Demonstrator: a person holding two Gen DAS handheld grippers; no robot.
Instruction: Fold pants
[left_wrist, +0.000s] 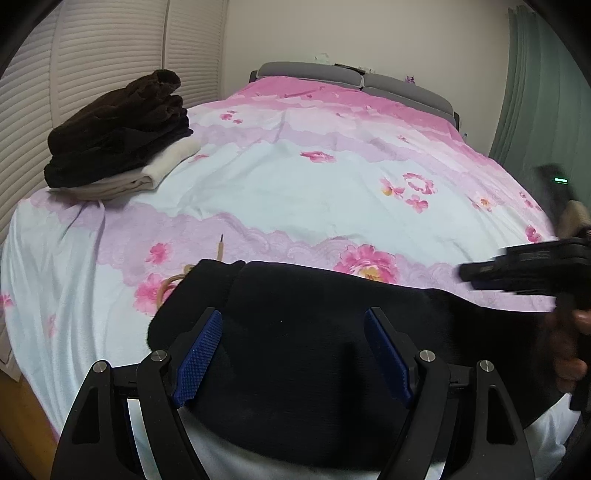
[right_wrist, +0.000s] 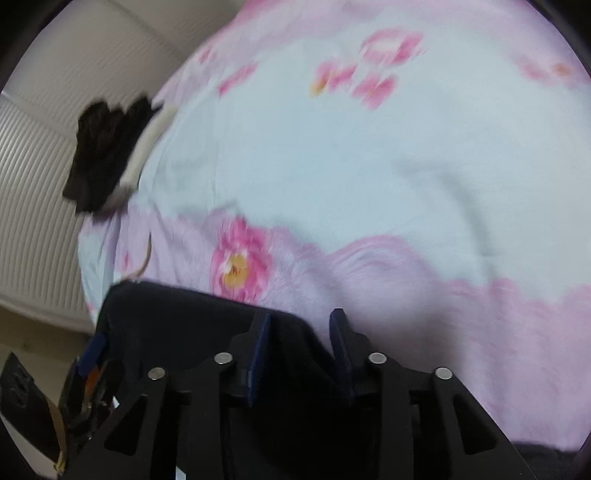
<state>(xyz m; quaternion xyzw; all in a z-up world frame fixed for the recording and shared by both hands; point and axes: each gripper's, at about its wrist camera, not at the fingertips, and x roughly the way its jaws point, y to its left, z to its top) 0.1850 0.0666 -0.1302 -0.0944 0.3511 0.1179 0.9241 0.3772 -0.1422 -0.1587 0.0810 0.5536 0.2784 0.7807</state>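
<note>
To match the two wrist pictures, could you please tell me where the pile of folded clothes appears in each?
Left wrist view: the pile sits upper left, on the bed's far left corner by the slatted doors.
Right wrist view: the pile is at mid left, blurred, on the bed's edge.
Shared landmark: the black pants at the bottom of both.

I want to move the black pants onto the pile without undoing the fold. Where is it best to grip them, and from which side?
Probably the rounded folded edge of the black pants at the drawstring end, coming from the near side of the bed. There the layers look thick and stacked, so one pinch would likely catch them all.
</note>
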